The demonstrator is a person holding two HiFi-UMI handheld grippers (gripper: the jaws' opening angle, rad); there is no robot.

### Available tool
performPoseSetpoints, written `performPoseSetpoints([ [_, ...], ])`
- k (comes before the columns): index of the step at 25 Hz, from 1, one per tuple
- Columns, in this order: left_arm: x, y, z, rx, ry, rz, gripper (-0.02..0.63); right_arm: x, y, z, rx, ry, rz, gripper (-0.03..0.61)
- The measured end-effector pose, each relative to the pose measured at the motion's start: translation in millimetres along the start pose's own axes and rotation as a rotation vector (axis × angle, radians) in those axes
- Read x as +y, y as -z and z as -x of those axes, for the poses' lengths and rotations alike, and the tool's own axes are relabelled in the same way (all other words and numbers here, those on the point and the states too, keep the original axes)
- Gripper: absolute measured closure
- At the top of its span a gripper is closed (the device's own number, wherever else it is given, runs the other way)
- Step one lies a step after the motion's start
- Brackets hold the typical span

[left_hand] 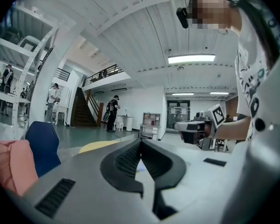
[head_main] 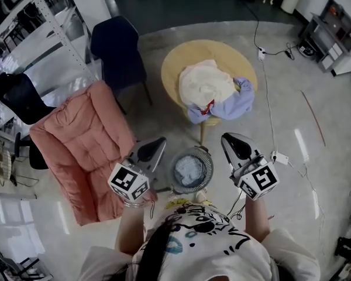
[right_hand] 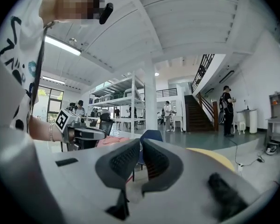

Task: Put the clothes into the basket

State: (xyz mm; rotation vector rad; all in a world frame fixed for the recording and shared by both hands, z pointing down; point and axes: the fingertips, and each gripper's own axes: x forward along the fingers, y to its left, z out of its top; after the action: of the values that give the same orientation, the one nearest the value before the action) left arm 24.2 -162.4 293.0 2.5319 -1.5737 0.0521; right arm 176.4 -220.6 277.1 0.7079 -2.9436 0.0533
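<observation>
A cream garment (head_main: 206,82) and a lavender one (head_main: 229,104) lie heaped on the round yellow table (head_main: 181,54). On the floor in front of it stands a grey round basket (head_main: 206,174) with a pale blue garment (head_main: 189,169) inside. My left gripper (head_main: 160,141) hovers to the left of the basket, its jaws shut with nothing between them. My right gripper (head_main: 227,138) hovers to the right of the basket, its jaws all but touching and empty. Both point roughly level, as the left gripper view (left_hand: 141,143) and the right gripper view (right_hand: 140,141) show.
A pink armchair (head_main: 85,145) stands at the left, with a dark blue chair (head_main: 118,51) behind it and a black chair (head_main: 17,95) farther left. A cable and a power strip (head_main: 279,157) lie on the floor at the right. People stand far off near the stairs (left_hand: 113,111).
</observation>
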Motion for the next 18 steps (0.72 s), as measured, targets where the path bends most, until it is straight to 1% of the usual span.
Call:
performPoseSetpoints([
  [4,1,-22,6,-0.043,-0.012,-0.032,0.598,-4,-20,3,-0.040,0.007,0.028,0.538],
  [7,3,-31,10,-0.065,-0.023,-0.042,0.598,-5,-32,5,-0.062,0.012,0.050,0.540],
  [13,8,-38,16,-0.077,-0.040,-0.051,0.598,-9,-45,10,-0.096,0.060,0.081,0.546],
  [18,6,-37,18,-0.083,-0.045,-0.048,0.598,-4,-49,12,-0.100,0.043,0.098,0.548],
])
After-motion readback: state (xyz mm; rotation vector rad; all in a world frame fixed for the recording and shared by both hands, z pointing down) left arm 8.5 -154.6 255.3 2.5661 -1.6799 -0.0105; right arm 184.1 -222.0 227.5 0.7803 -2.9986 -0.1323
